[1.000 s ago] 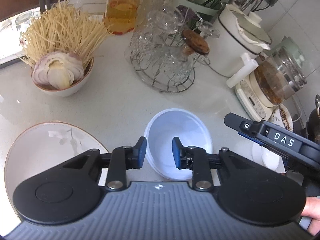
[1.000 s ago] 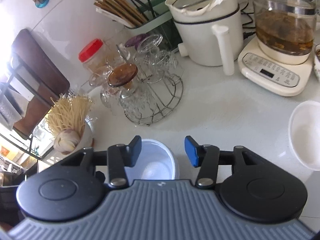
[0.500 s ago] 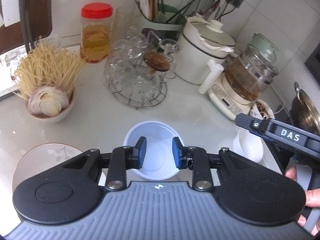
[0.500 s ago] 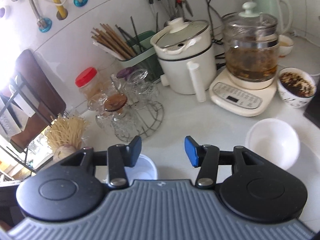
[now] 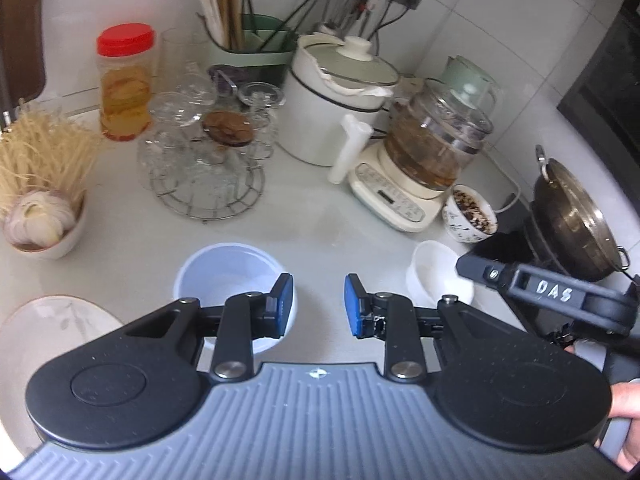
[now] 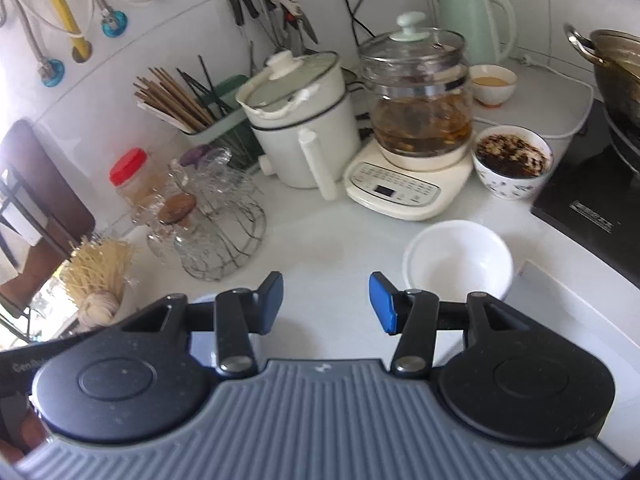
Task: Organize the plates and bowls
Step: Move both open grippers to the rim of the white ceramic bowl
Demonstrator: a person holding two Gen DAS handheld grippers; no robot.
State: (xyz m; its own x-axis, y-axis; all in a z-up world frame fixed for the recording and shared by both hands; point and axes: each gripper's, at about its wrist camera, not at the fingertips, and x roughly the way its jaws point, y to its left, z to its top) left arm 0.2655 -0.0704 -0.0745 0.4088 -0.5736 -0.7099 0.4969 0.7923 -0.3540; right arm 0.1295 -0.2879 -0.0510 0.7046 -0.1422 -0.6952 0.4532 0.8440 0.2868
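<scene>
Risk lies ahead: your left tool [image 5: 316,307] and right tool [image 6: 326,302] both hang spread and empty above the desk [image 5: 328,224]. Blue bowl [image 5: 228,276] and white bowl [image 6: 458,262] sit apart; a shallow rim pinch could slip.

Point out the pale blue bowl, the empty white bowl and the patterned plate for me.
pale blue bowl [image 5: 224,270], left wrist view, on its inner wall.
empty white bowl [image 6: 458,262], right wrist view, on its inside bottom.
patterned plate [image 5: 60,320], left wrist view, on its face near the leaf print.
</scene>
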